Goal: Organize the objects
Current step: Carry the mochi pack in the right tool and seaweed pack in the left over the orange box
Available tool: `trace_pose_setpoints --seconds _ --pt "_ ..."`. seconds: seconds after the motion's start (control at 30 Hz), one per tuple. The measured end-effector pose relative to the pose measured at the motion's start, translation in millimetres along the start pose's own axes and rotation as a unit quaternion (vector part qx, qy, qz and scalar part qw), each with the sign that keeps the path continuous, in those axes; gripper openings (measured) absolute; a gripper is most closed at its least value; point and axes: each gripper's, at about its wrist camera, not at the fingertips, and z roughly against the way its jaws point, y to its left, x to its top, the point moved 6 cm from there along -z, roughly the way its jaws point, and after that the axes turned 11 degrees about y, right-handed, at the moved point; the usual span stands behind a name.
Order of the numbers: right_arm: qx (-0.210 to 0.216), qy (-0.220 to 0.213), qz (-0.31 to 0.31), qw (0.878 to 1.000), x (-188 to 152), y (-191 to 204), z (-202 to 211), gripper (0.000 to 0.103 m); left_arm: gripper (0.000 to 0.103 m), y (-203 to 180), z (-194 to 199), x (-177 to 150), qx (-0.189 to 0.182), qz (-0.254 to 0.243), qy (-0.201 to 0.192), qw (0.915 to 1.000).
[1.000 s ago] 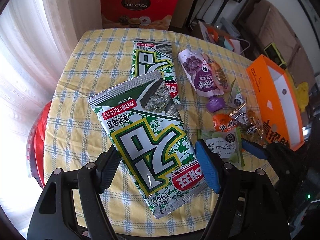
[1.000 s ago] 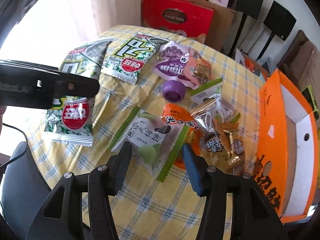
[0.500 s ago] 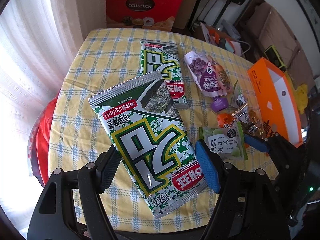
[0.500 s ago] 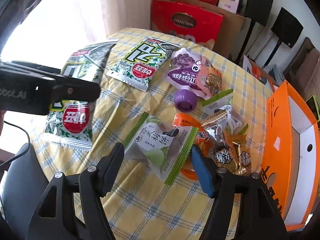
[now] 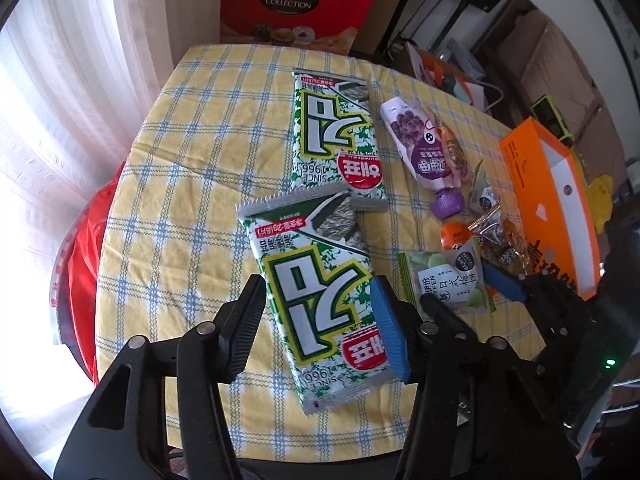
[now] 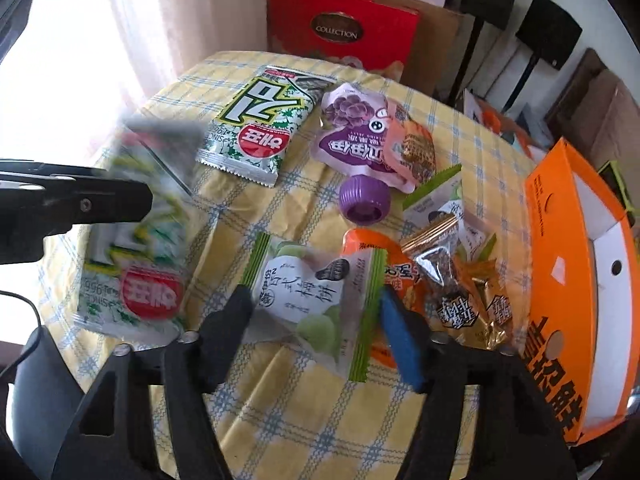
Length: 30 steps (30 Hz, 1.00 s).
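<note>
Seaweed pack (image 6: 132,256) blurred; left claw (image 6: 76,204) cut off.

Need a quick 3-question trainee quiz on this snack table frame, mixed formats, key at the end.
1. True or false: the left hand-held gripper is clamped flat on the near seaweed pack.
2. Multiple choice: which item lies between the right hand-held gripper's fingers? A) purple jelly pouch B) green plum cake packet C) orange box
3. Fill in: the purple jelly pouch's cap points toward the ____ edge of the table, as the right wrist view shows it.

Key:
1. False; the jaws straddle it, spread wide.
2. B
3. near
</note>
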Motion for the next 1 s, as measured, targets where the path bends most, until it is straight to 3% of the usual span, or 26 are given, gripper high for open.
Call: trace_pose_setpoints --seconds 0.03,0.13,0.23,0.3,0.37,0.43,0.67,0.87,1.0 --pt "0.003 -0.001 0.000 1.000 0 0 1 0.047 0.050 0 0 0 0.001 0.000 -0.001 1.0000" --pt "0.009 0.000 0.002 1.000 -2 -1 0 0.044 0.042 -2 -2 -2 0.000 -0.004 0.001 1.0000" --pt "0.015 -0.006 -0.005 1.000 -5 -3 3 0.041 0.041 0 -5 -4 0.005 -0.003 0.006 1.0000" --pt "0.029 -0.012 -0.020 0.999 -7 -6 7 0.037 0.052 1 -7 -4 0.005 0.004 0.007 1.0000" --pt "0.040 -0.011 -0.028 0.999 -8 -7 11 0.037 0.071 1 -7 -4 -0.009 0.013 0.003 0.9999" --pt "0.041 -0.010 -0.031 0.999 -10 -9 13 0.037 0.077 1 -7 -3 0.000 0.016 -0.004 0.9999" --pt "0.051 -0.034 -0.051 0.997 -17 -18 29 0.037 0.077 -10 -23 -1 0.048 0.003 0.001 0.9988" --pt "0.057 -0.047 -0.065 0.995 -23 -27 50 0.037 0.077 -13 -44 -2 0.057 0.006 0.021 0.9981" --pt "0.053 -0.053 -0.068 0.995 -27 -31 60 0.037 0.072 -18 -46 -5 0.076 -0.011 0.003 0.9971"
